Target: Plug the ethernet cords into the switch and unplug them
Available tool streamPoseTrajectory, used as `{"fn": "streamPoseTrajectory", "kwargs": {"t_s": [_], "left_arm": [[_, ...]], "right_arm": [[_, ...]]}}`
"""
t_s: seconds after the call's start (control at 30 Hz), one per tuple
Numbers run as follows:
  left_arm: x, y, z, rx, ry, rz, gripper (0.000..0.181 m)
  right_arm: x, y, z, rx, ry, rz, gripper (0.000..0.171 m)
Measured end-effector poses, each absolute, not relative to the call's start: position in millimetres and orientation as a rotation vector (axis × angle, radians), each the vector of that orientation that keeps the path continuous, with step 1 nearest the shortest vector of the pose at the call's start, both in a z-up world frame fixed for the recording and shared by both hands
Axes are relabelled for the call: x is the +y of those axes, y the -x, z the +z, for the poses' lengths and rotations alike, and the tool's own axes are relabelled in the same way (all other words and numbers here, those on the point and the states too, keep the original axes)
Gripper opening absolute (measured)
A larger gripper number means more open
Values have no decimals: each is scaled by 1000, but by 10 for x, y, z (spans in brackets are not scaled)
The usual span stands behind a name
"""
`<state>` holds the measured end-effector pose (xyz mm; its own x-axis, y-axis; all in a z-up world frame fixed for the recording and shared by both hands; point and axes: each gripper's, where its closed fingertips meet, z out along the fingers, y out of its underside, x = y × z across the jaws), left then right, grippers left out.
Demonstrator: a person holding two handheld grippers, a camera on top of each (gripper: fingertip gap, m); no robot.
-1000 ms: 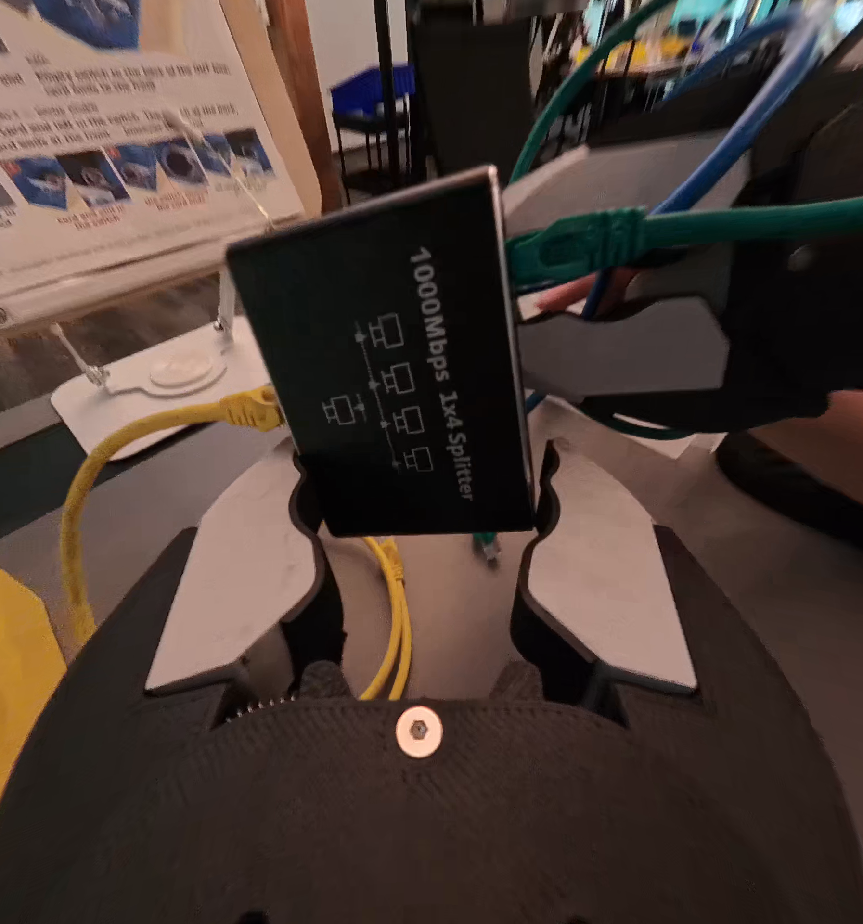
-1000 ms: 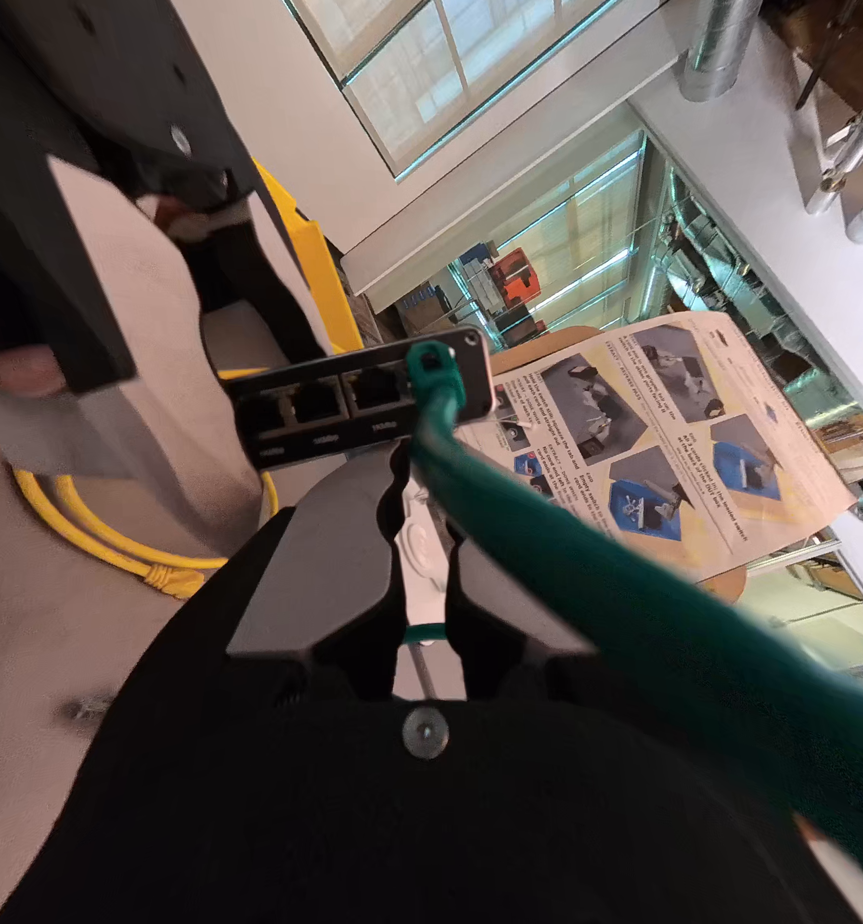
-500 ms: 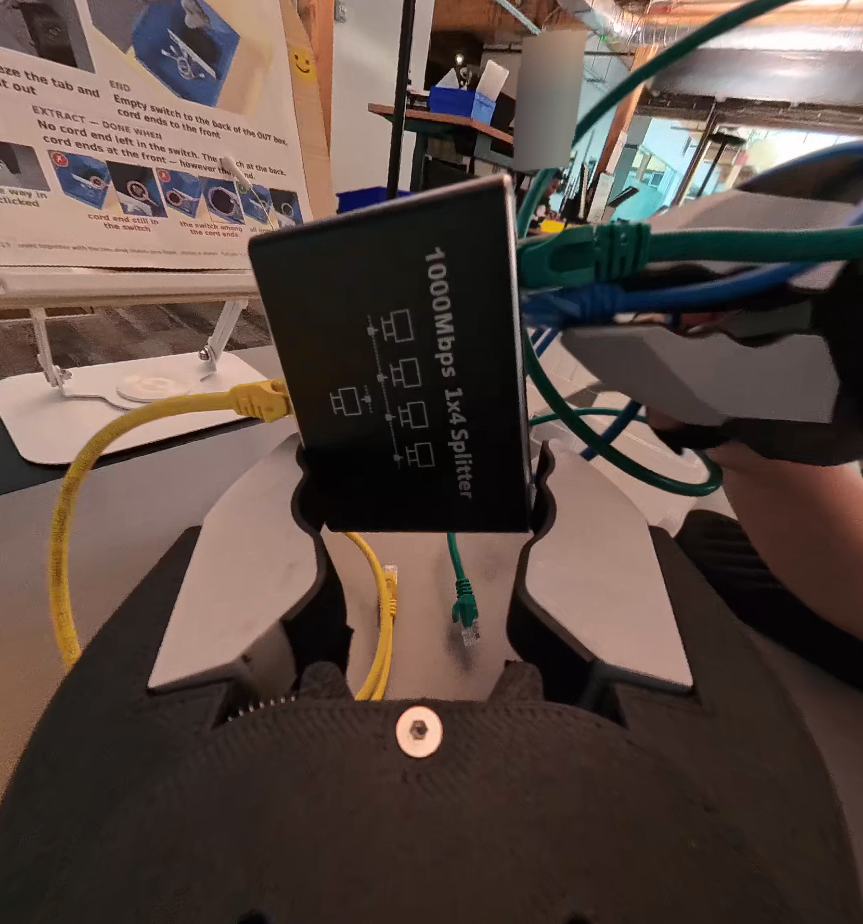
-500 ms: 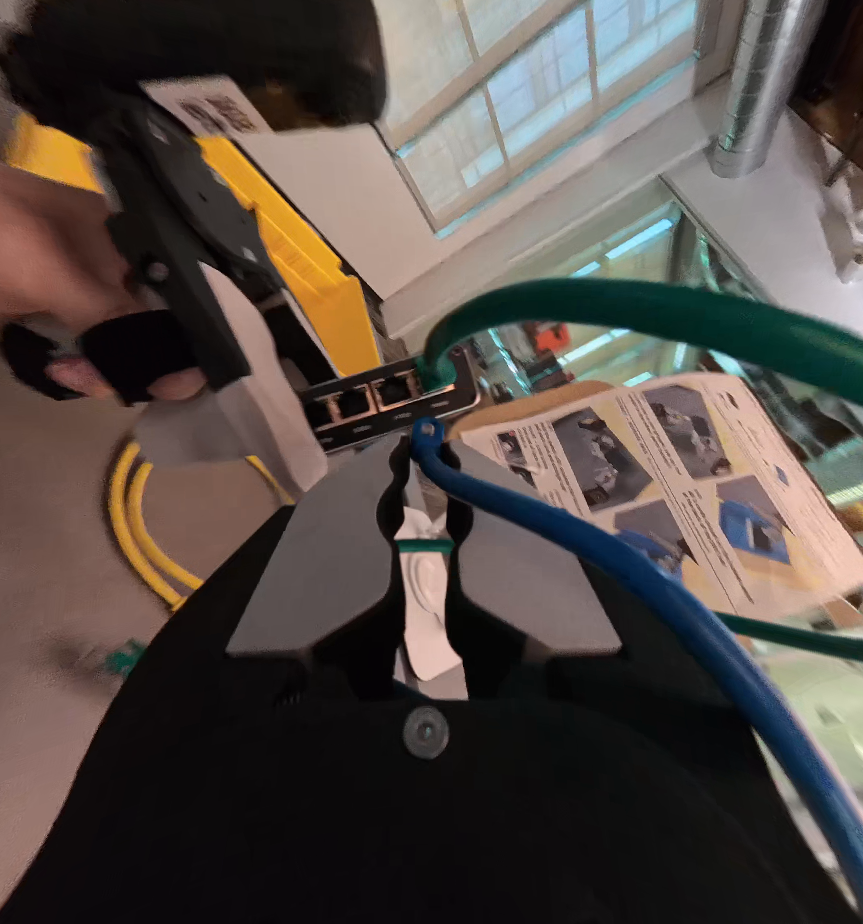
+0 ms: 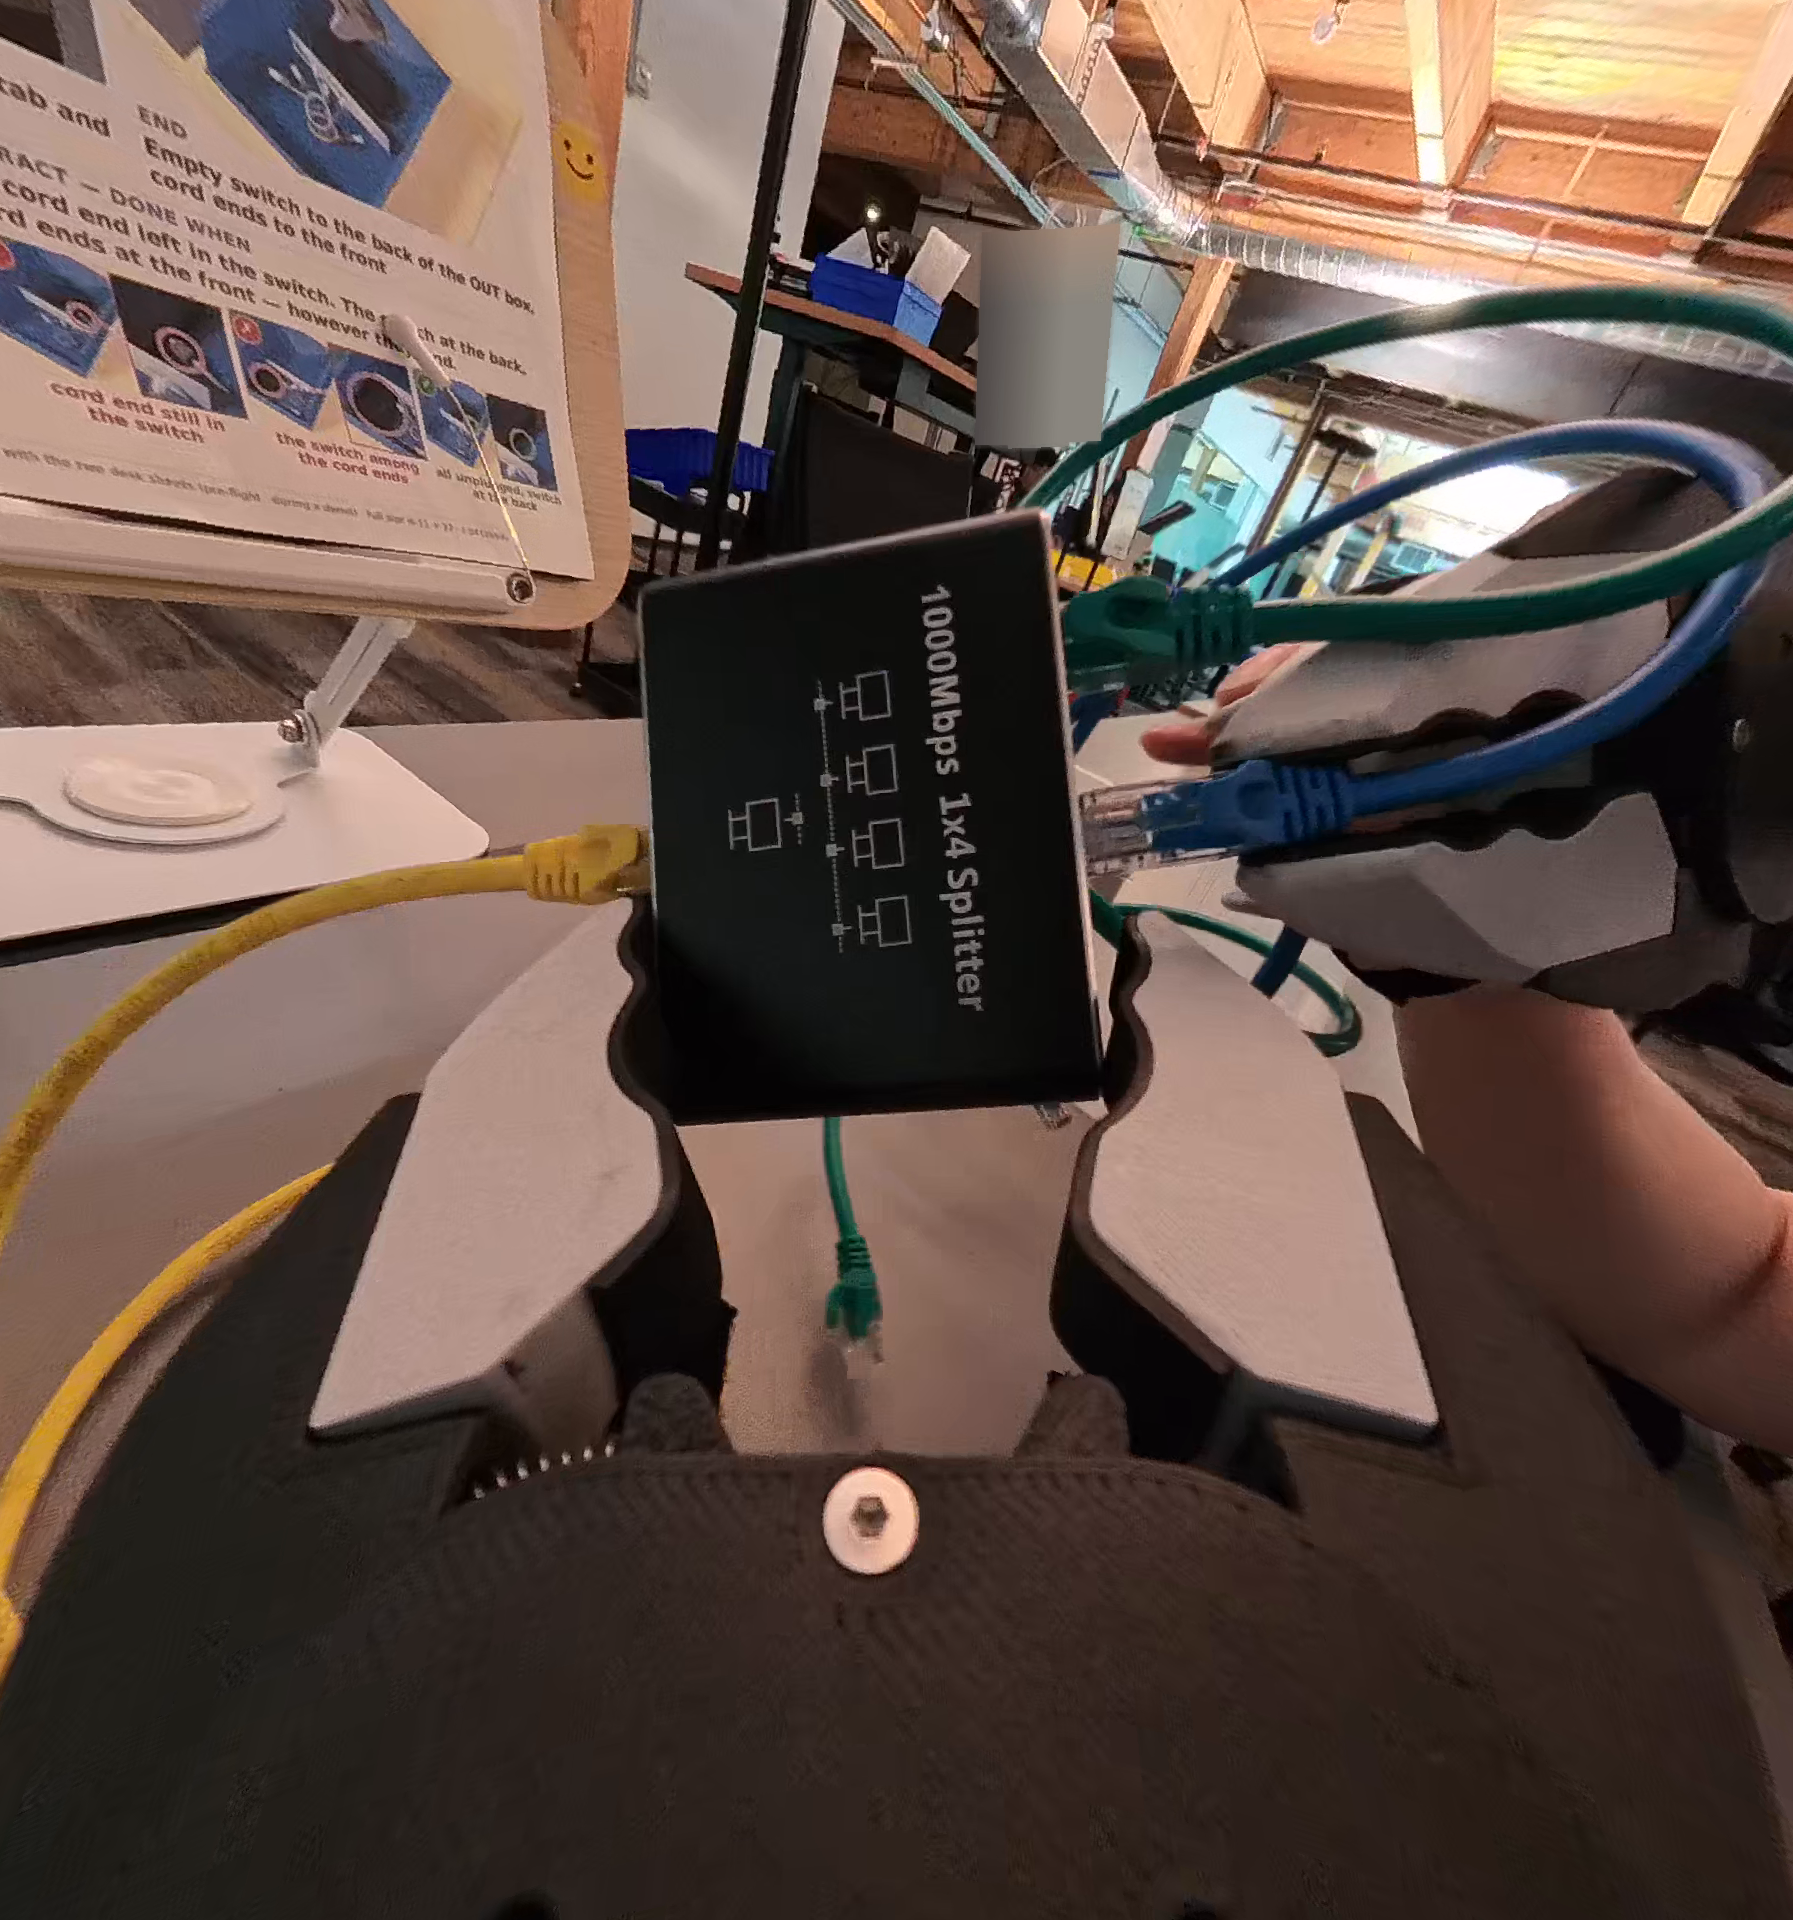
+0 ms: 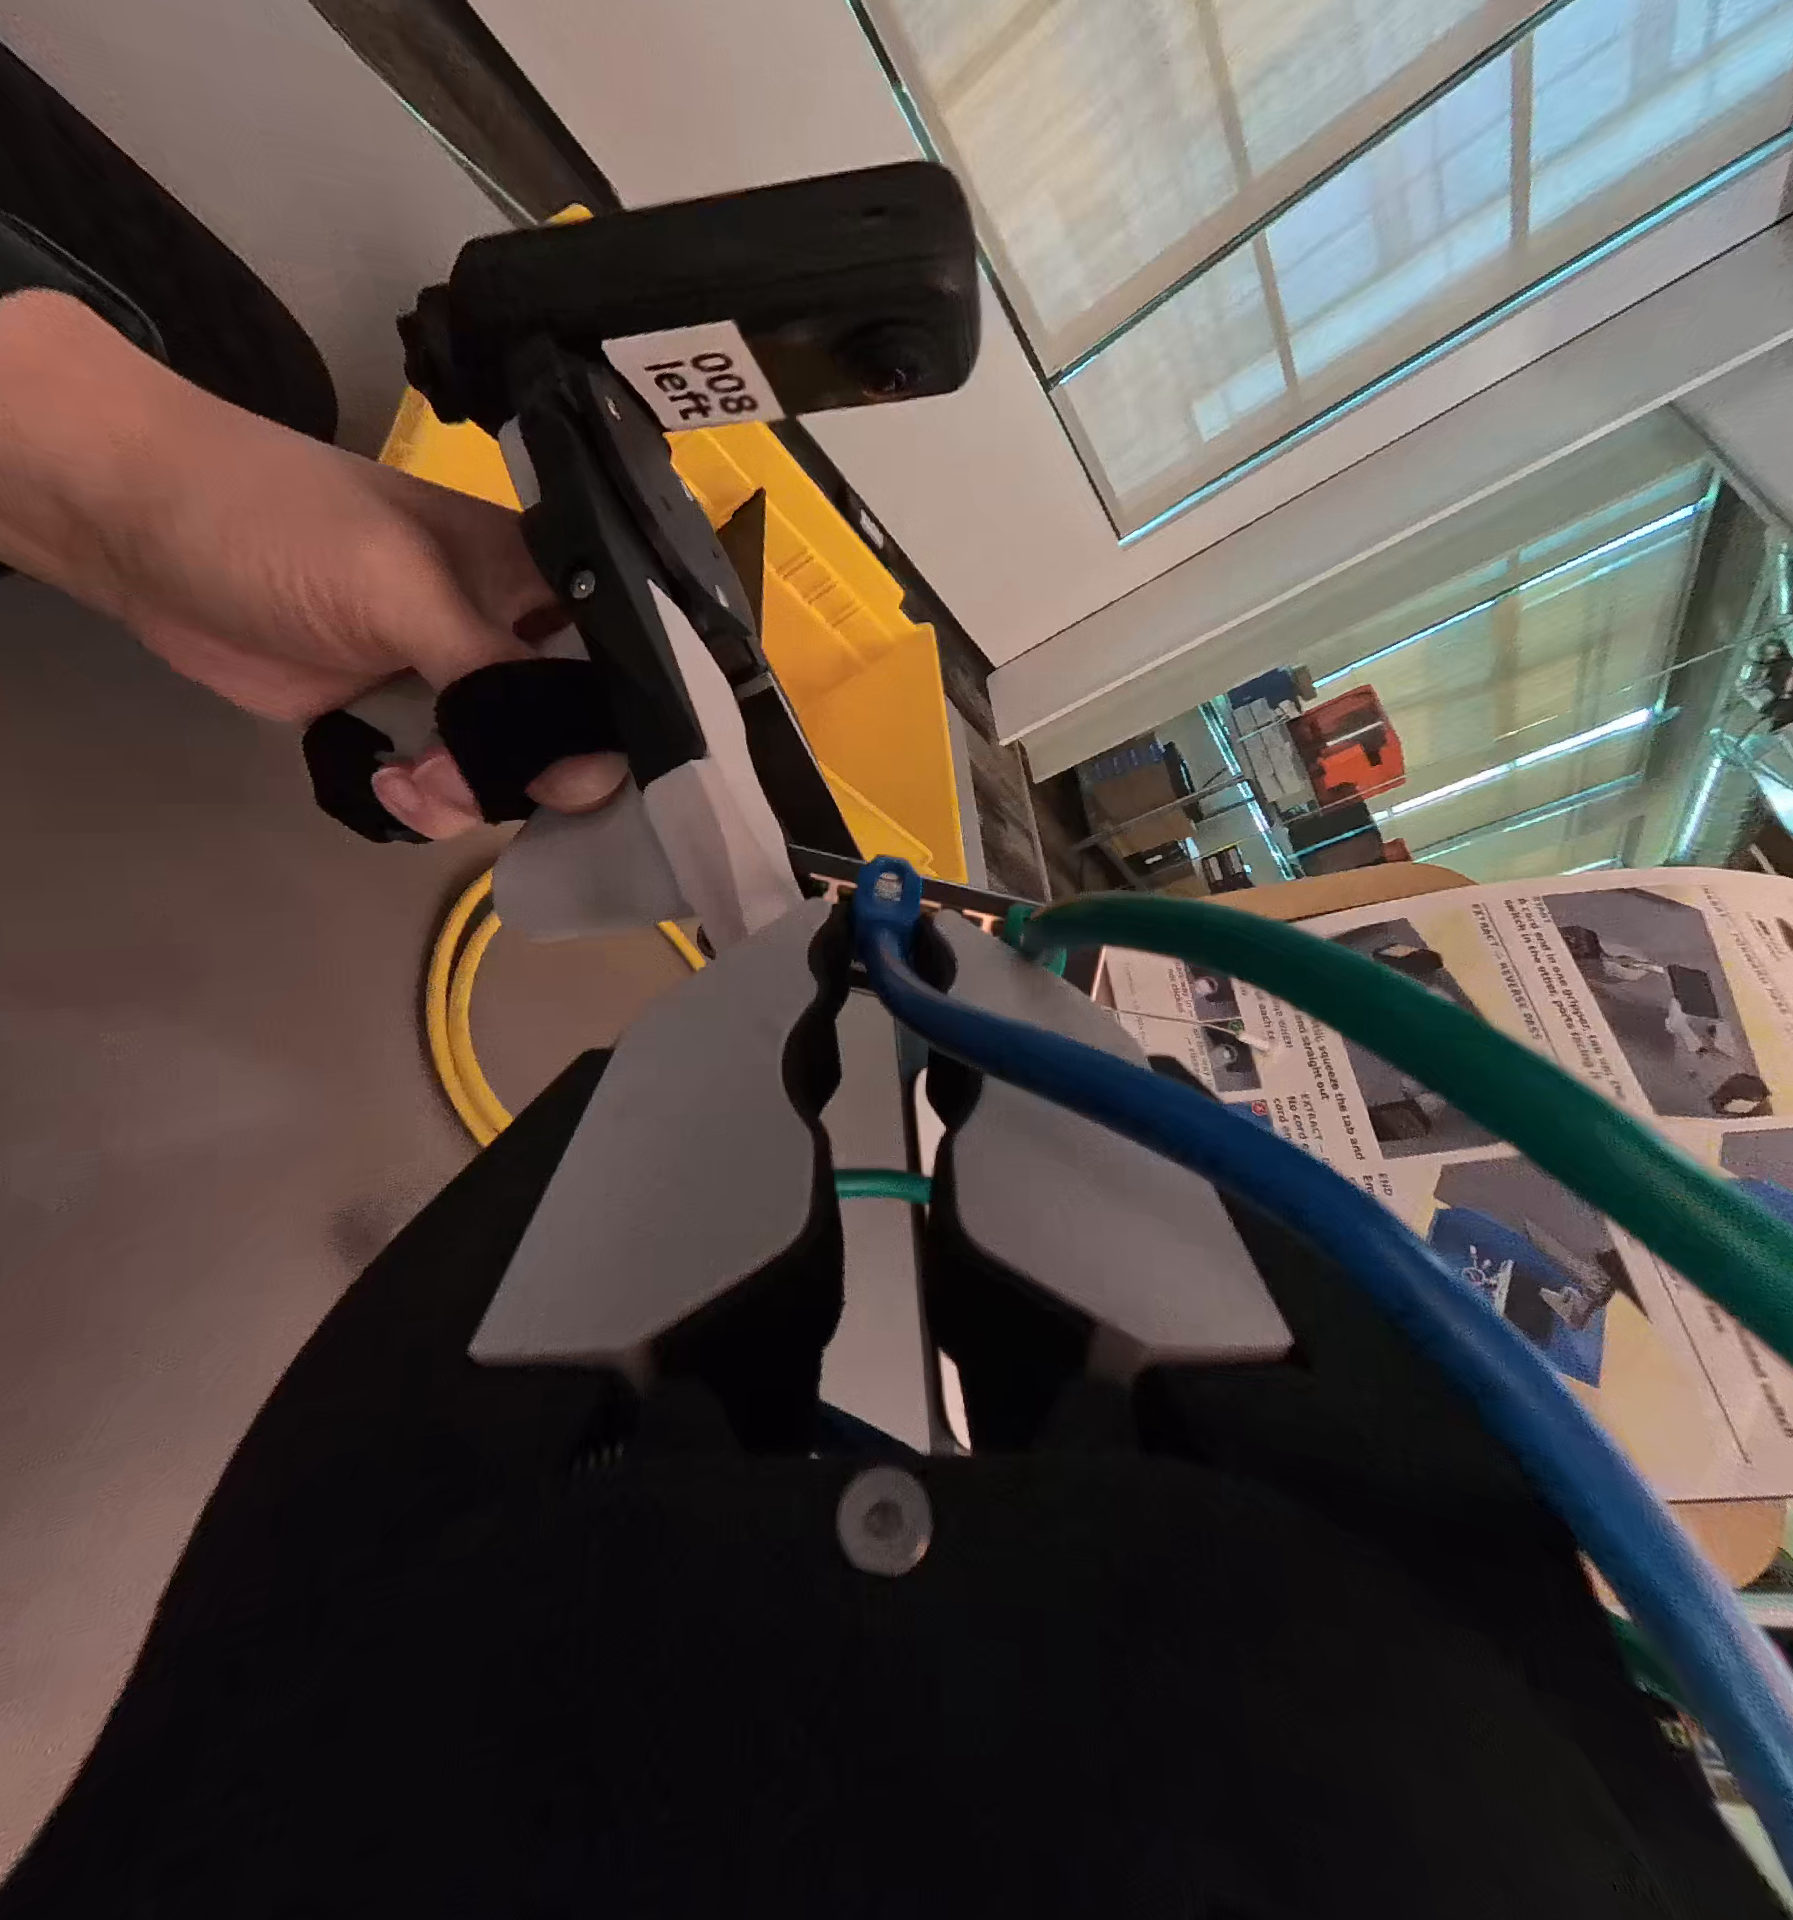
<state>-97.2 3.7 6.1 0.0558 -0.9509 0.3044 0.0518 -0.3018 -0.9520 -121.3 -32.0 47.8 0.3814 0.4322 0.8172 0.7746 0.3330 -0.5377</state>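
Matte black plastic, flat and rectangular with white printed markings, the switch (image 5: 866, 821) stands clamped between the left gripper (image 5: 876, 1049), whose scalloped black pads press its lower side edges under smooth grey finger plates (image 5: 518, 1195); a yellow cord (image 5: 248, 935), its jacket finely ribbed at the boot, is plugged into the switch's left edge and loops down past that gripper's left finger; on the opposite edge a green cord (image 5: 1162, 623) with a moulded, ridged boot sits in the uppermost port and arcs away in a wide glossy loop. Just right of the switch, the right gripper (image 5: 1235, 821) is clenched on a blue cord (image 5: 1256, 810) at its ribbed boot; the clear plug tip (image 5: 1110, 826) points at the port side, very near it but not inserted. In the right wrist view the blue boot (image 6: 887, 904) sits pinched between that gripper's wavy-edged tips. Below the switch, between the left fingers, a loose green plug end (image 5: 853, 1299) lies on the smooth grey tabletop (image 5: 279, 1039); ahead and left stands a printed instruction sheet (image 5: 248, 281) on a white stand.
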Motion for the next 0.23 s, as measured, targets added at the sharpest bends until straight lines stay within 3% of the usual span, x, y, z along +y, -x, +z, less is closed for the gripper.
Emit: {"fn": "streamPoseTrajectory", "kwargs": {"t_s": [0.23], "left_arm": [[-18,976,140,958,1368,-1382,81]], "right_arm": [[-396,1211,490,-1259,1376,-242,12]]}}
